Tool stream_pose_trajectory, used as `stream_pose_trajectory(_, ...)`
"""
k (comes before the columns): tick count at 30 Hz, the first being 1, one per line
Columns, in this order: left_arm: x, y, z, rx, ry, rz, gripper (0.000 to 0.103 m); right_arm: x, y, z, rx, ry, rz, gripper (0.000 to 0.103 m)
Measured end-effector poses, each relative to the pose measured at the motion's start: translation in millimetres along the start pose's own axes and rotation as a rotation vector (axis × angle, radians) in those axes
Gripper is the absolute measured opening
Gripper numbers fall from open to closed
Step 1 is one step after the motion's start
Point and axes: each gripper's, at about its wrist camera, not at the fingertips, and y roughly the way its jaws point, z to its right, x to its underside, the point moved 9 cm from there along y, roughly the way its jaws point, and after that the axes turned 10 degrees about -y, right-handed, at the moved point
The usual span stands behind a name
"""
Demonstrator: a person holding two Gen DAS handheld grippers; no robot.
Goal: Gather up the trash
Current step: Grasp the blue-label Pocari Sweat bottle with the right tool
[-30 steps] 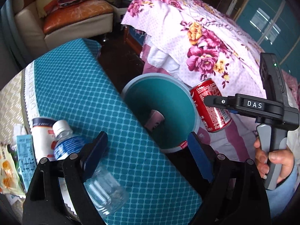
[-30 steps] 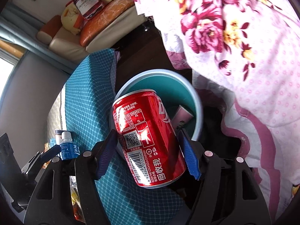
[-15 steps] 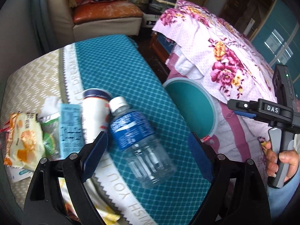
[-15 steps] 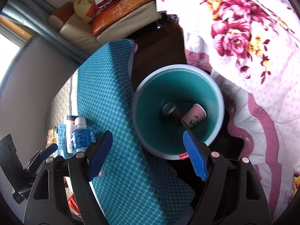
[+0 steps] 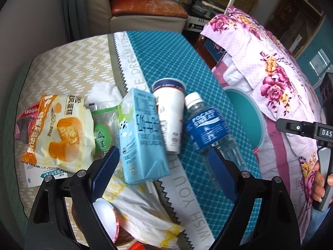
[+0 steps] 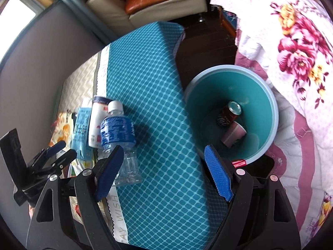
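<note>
My left gripper is open above the littered table, its jaws on either side of a light blue drink carton. Beside the carton lie a white paper cup and a clear bottle with a blue label. My right gripper is open and empty over the teal cloth, between the bottle and the teal bin. Inside the bin lie a red can and a pink cup.
An orange snack wrapper, a green packet, white tissue and crumpled paper crowd the table's left part. A floral quilt hangs over the bed right of the bin. A sofa stands at the back.
The red can left my right gripper and now lies in the bin; that gripper's jaws opened wider. My left gripper swung left from the bin to the trash pile.
</note>
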Motion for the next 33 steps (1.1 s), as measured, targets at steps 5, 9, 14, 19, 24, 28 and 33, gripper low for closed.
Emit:
stream_pose_trajectory(5, 2.5, 13.7, -10.9, -0.018, 0.001, -0.034, 0.087, -2.0, 13.7, -20.2, 0.007, -0.037, -0.045, 0.076)
stream_pose_trajectory(9, 6.3, 21.1, -17.9, -0.031, 0.021, -0.050, 0.087, -3.4, 27.2, -37.3, 0.005, -0.069, -0.081, 0.076)
stream_pose_trajectory(14, 7.1, 21.5, -33.1, -0.034, 0.001, -0.050, 0.087, -4.9, 49.4, -58.9, 0.004, -0.108, -0.129, 0.076)
stream_pose_trajectory(19, 6.7, 16.6, -49.3, -0.033, -0.023, -0.041, 0.087, -6.5, 73.9, -72.5, 0.000, -0.119, -0.167, 0.076)
stream_pose_trajectory(24, 7.3, 14.4, -59.4, -0.036, -0.037, -0.042, 0.087, -6.8, 96.7, -77.4, -0.037, -0.104, -0.200, 0.074)
stream_pose_trajectory(28, 7.7, 13.5, -60.3, -0.036, -0.034, -0.043, 0.087, -4.1, 102.7, -80.8, -0.074, -0.095, -0.205, 0.063)
stream_pose_trajectory(33, 3.5, 15.7, -53.4, -0.045, -0.024, -0.046, 0.087, 0.5, 90.6, -63.5, -0.035, -0.098, -0.174, 0.063)
